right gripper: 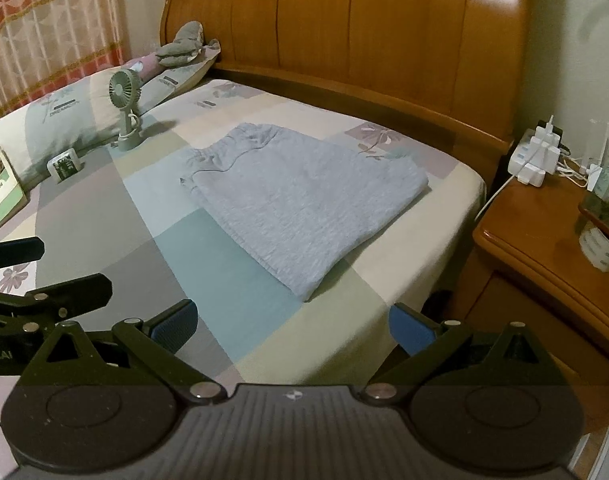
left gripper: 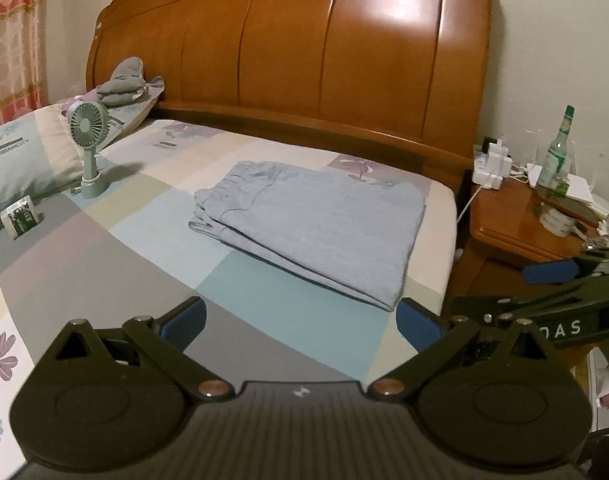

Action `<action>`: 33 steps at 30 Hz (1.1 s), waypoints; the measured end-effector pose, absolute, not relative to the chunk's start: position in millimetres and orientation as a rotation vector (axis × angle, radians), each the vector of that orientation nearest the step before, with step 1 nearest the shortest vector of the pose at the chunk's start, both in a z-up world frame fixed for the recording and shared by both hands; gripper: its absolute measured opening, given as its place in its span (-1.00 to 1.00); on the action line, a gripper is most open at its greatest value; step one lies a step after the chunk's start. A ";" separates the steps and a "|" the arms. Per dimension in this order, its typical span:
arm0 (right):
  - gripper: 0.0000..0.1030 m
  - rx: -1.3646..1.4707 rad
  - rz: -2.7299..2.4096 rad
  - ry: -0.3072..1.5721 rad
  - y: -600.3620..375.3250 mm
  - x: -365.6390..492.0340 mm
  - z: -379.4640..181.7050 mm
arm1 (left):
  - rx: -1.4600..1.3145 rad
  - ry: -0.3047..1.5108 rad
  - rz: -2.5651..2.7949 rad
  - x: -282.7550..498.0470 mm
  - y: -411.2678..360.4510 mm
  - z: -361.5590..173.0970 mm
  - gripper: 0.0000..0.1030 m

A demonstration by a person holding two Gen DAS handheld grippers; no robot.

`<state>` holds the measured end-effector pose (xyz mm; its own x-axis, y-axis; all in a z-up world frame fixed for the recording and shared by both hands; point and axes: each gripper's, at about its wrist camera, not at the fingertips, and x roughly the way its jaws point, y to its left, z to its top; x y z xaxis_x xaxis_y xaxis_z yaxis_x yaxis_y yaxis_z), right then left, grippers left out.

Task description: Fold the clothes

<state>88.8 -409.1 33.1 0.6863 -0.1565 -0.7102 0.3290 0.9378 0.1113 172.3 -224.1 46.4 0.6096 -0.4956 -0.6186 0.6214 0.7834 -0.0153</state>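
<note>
Trousers [left gripper: 316, 224] lie folded flat in layers near the bed's [left gripper: 84, 264] right edge by the headboard; I see no fold left. Left tongs [left gripper: 300, 322] and right tongs [right gripper: 292, 320] gape apart, empty

— What colours are we seeing on the bed?
— We are looking at pale blue-grey trousers [left gripper: 316, 220] lying on a bedsheet [left gripper: 152, 256] of grey, teal and cream blocks with purple flowers.
— And around it?
— We are noticing an orange-brown headboard [left gripper: 304, 40], a grey-green fan [left gripper: 89, 124] and a red-and-cream curtain [left gripper: 12, 32].
</note>
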 end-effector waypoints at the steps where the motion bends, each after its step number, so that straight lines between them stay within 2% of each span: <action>1: 1.00 0.238 -0.275 0.766 -407.9 86.6 34.1 | 0.209 0.646 -0.652 170.4 -223.7 46.8 0.96; 33: 1.00 0.223 -0.289 0.755 -395.3 67.7 43.2 | 0.208 0.674 -0.670 153.5 -217.0 51.9 0.96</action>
<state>67.7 -395.3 43.2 0.6919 -0.1773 -0.6998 0.3357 0.9372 0.0944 153.5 -217.0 51.9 0.5831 -0.5043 -0.6370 0.6336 0.7730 -0.0319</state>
